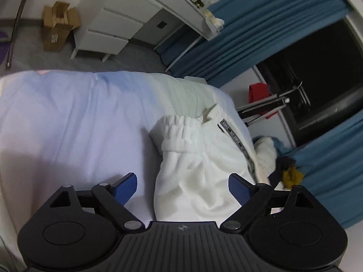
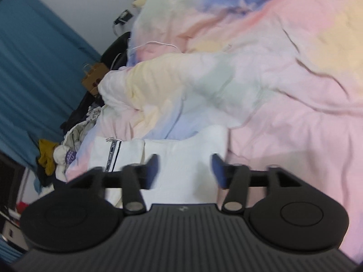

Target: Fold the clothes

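Observation:
A white ribbed garment [image 1: 192, 158] with an elastic waistband and a black-and-white side stripe lies on the bed's pale sheet [image 1: 68, 124]. My left gripper [image 1: 182, 187] is open, its blue pads either side of the garment's near part. In the right wrist view the same white garment [image 2: 181, 158] lies folded flat on the pastel bedding, stripe at its left. My right gripper [image 2: 185, 170] is open just above it, holding nothing. This view is blurred.
A rumpled pastel duvet [image 2: 272, 68] covers the bed beyond the garment. A heap of other clothes [image 2: 65, 149] lies at the bed's left edge, by blue curtains [image 1: 261, 34]. White drawers [image 1: 109, 31] and a cardboard box [image 1: 59, 25] stand on the floor.

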Action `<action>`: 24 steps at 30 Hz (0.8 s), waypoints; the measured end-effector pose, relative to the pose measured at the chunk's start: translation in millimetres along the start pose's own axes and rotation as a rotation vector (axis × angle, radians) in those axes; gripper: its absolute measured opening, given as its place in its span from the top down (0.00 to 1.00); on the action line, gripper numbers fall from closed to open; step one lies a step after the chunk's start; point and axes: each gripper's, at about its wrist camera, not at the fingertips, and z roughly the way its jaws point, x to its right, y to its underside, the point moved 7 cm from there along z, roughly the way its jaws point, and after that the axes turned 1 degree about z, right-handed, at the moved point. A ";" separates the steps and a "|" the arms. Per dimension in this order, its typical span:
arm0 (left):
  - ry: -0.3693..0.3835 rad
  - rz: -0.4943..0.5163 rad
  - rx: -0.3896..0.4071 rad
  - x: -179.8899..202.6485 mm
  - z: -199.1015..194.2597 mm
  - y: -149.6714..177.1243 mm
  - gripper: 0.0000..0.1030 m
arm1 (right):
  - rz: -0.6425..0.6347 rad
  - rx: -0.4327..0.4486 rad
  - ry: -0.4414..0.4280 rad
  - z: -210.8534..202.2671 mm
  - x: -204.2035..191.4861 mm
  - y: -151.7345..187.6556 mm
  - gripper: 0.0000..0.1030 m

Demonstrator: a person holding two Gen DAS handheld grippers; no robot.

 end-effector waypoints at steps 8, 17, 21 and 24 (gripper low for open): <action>-0.033 -0.143 -0.125 -29.2 28.7 7.0 0.13 | 0.171 -0.267 0.098 48.5 24.6 41.0 0.33; -0.005 -0.121 -0.108 -25.3 38.3 6.2 0.13 | 0.096 -0.220 -0.023 93.7 -5.8 28.6 0.49; 0.020 -0.094 -0.088 -17.0 38.9 5.8 0.19 | 0.004 -0.150 -0.125 83.6 -29.8 17.8 0.93; 0.036 -0.093 -0.095 -11.8 46.2 5.9 0.23 | -0.056 -0.090 -0.094 74.9 -33.9 11.6 0.94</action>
